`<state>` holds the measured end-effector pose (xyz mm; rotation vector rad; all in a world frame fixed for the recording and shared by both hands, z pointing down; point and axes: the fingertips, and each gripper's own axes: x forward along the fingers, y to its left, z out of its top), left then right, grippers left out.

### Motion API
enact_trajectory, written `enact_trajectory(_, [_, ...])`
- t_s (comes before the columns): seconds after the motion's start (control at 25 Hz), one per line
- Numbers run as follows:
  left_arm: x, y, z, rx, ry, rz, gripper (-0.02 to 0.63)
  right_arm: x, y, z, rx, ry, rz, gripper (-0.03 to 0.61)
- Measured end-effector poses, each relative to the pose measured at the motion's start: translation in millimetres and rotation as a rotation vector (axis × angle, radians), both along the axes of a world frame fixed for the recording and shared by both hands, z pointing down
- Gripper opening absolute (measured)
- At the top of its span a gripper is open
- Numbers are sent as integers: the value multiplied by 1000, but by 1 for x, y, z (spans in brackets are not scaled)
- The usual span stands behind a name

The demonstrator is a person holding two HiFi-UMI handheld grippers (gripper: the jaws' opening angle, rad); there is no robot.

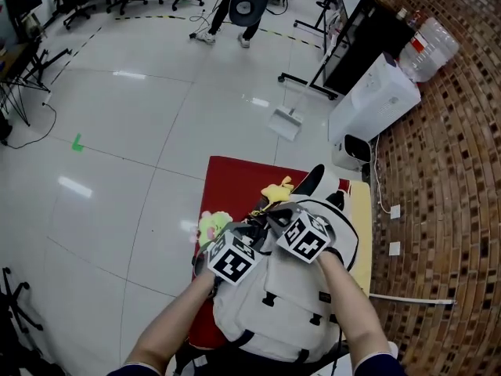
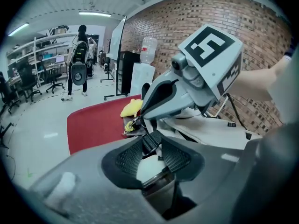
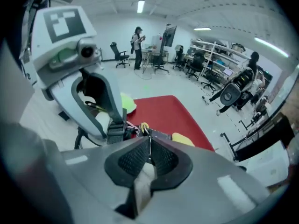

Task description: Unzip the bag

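Head view: white bag point(image 1: 291, 308) is laid flat on the desk point(image 1: 362, 233), partly over the red cover point(image 1: 239, 180). Left claw point(image 1: 249, 232) and right claw point(image 1: 275, 216) are both set down at the bag's far, top end, close together. The top seam is hidden under the two marker cubes, so zip position can't be read here. No gaping opening is seen anywhere on the bag, and the front pockets look closed. A yellow toy point(image 1: 275, 189) is seen just past the bag's top.

Left gripper view: the claw is spread wide. White bag fabric and a black strap point(image 2: 150, 143) are seen between the pads, but no firm pinch can be made out. It is judged as positioned to brace the bag, with the hold not made yet. The right claw is seen just ahead, nose-down on the bag top.

Right gripper view: the claw is closed down narrow, with the pads pinched on the thin zip pull point(image 3: 147, 135). A white strip is seen trailing back between the pads. The desk's red cover is seen beyond.

Status, as a judgement: approach done, pull gripped. No opened length of zip is shown in any view, so the unzip itself is taken as not started. What is left: the bag to be clamped by the left claw, the pull to be drawn along the track by the right claw, then the opening to be checked.
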<state>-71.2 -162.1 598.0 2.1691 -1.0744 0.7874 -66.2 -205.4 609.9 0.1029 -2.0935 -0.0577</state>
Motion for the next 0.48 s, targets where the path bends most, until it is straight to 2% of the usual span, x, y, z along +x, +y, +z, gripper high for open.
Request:
enact_trajectory(0.24, [-5, 2, 5, -33, -34, 1, 130, 9, -28, -25, -14, -185, 175, 25])
enact_trajectory(0.48, [-3, 4, 8, -42, -68, 7, 129, 33, -52, -36, -45, -312, 329, 25])
